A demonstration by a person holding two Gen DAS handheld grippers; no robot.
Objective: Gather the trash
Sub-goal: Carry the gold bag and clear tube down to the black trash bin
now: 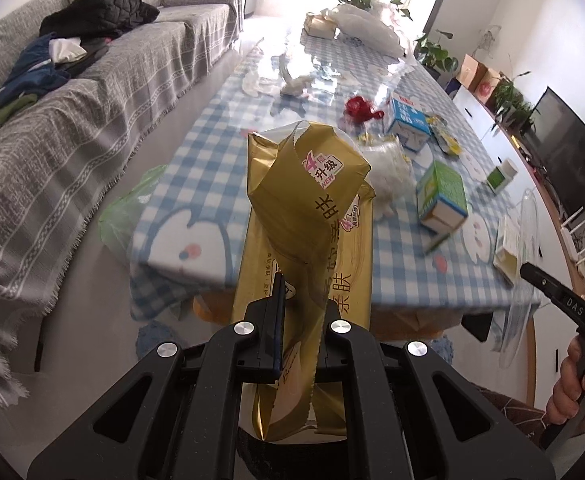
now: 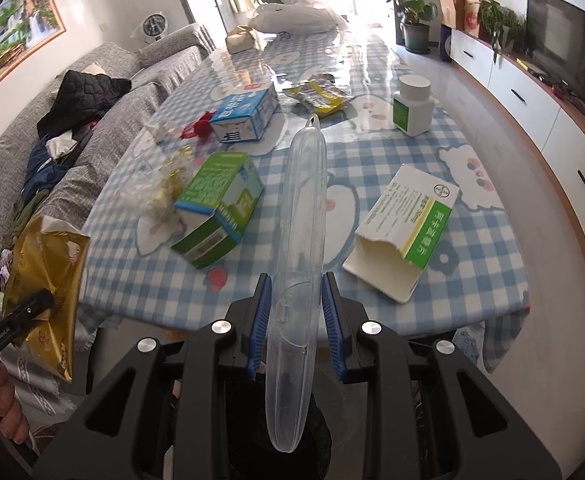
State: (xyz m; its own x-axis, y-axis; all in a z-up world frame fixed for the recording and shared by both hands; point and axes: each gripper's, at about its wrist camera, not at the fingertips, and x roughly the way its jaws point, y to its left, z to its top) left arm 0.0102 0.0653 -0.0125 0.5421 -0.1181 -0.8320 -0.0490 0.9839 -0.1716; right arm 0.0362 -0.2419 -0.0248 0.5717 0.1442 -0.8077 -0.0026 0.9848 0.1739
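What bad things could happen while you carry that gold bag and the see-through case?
The gold wrapper is floppy and pinched low down by the left hand-held gripper, so it might slip out. The clear plastic case sticks far past the right hand-held gripper and could bump the green box.

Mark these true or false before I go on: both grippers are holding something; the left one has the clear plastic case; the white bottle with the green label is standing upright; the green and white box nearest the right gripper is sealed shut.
1. Both grippers hold something. True: the left gripper and the right gripper are each shut on an item.
2. The left gripper has the clear plastic case. False: it holds the gold wrapper; the right gripper holds the case.
3. The white bottle stands upright. True.
4. The green and white box is sealed. False: its near end is torn open.
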